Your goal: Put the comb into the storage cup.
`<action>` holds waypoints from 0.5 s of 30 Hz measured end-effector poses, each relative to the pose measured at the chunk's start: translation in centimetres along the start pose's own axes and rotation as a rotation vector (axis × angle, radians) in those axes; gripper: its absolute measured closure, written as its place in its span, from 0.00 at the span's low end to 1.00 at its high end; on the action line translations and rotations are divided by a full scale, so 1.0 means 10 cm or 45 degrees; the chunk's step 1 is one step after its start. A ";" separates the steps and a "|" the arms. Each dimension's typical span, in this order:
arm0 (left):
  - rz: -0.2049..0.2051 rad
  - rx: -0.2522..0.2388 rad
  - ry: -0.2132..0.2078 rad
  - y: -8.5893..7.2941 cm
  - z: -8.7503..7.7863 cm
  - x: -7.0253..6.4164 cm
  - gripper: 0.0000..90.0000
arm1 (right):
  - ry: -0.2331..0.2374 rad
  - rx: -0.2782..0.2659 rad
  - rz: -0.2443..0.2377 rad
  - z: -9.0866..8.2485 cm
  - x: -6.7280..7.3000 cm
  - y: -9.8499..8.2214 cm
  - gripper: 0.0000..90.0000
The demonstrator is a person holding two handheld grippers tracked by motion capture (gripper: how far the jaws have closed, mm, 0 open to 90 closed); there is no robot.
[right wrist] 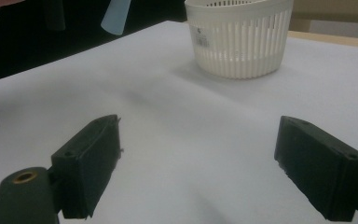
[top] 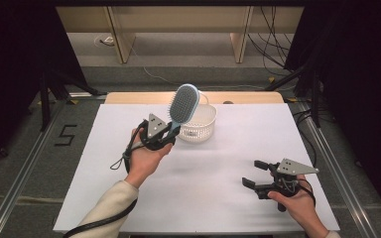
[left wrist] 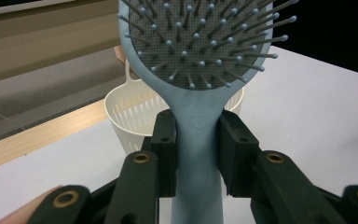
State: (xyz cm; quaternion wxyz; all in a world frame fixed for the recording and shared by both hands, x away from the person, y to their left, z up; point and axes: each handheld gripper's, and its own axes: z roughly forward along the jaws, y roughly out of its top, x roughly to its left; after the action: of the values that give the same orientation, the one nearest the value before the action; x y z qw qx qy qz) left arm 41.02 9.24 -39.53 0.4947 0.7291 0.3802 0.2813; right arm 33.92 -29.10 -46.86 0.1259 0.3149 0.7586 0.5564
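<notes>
Nearest, at five o'clock on the white bench [top: 213, 178], the right gripper [top: 252, 173] rests wide and empty. At eleven o'clock the left gripper [top: 171, 132] clamps the pale-blue plastic paddle hairbrush [top: 184, 103] by its handle, head raised before the white slotted plastic basket [top: 201, 130]. Next, probably, lowering it inside.

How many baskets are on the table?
1. The white slatted basket stands on the far middle part of the white table, just behind the blue hairbrush that the left gripper holds up by its handle. Nothing suggests another is hidden.
</notes>
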 end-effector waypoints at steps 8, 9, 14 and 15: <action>-0.001 0.000 -0.005 0.02 0.01 0.01 0.77 | 0.000 0.002 0.001 0.00 0.00 0.00 0.17; -0.001 0.000 -0.005 0.02 0.01 0.01 0.77 | -0.001 0.003 0.002 0.00 0.00 0.00 0.17; -0.007 -0.001 -0.001 0.03 0.01 0.02 0.77 | 0.000 0.002 0.000 0.01 0.00 0.00 0.17; -0.008 0.002 -0.002 0.02 0.01 0.02 0.77 | -0.001 0.003 0.000 0.01 0.00 0.00 0.17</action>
State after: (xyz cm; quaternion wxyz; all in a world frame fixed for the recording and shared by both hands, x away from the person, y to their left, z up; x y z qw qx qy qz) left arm 41.30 9.26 -39.35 0.4953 0.7285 0.3824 0.2789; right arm 33.96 -29.08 -46.92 0.1259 0.3153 0.7592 0.5554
